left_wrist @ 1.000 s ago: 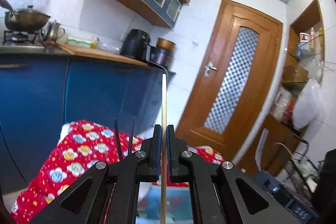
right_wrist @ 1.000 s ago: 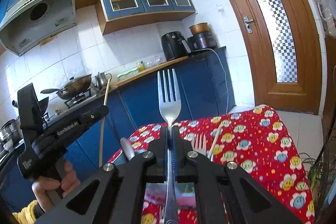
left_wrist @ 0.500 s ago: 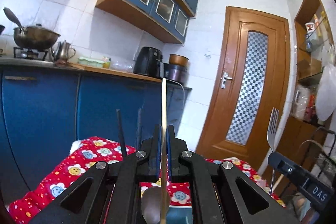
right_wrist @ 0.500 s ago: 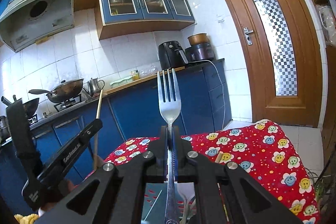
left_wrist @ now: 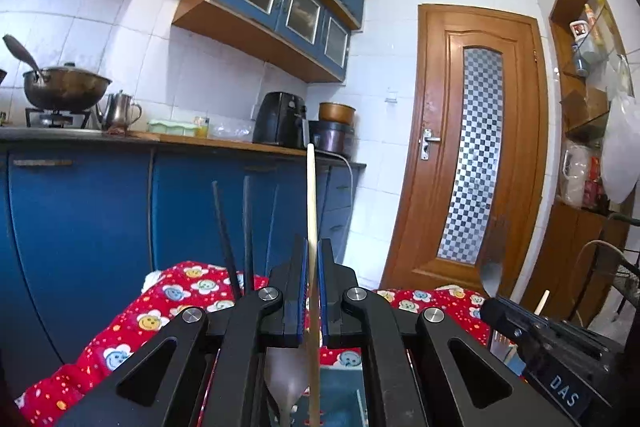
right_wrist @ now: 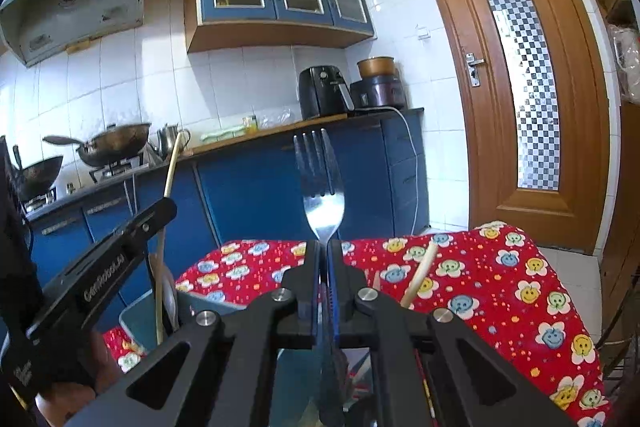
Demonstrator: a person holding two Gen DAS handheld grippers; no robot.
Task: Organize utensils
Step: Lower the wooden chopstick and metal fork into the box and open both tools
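Both pairs of jaws are clamped almost fully together. I have my left gripper pinching 1 pale wooden chopstick, held upright so it can drop end first. I have my right gripper pinching 1 metal fork by its handle, prongs up, for the same reason. Below both sits a blue-green utensil holder on a red flowered tablecloth; 2 dark chopsticks and a spoon stand in it. I judge both pieces are heading for that holder.
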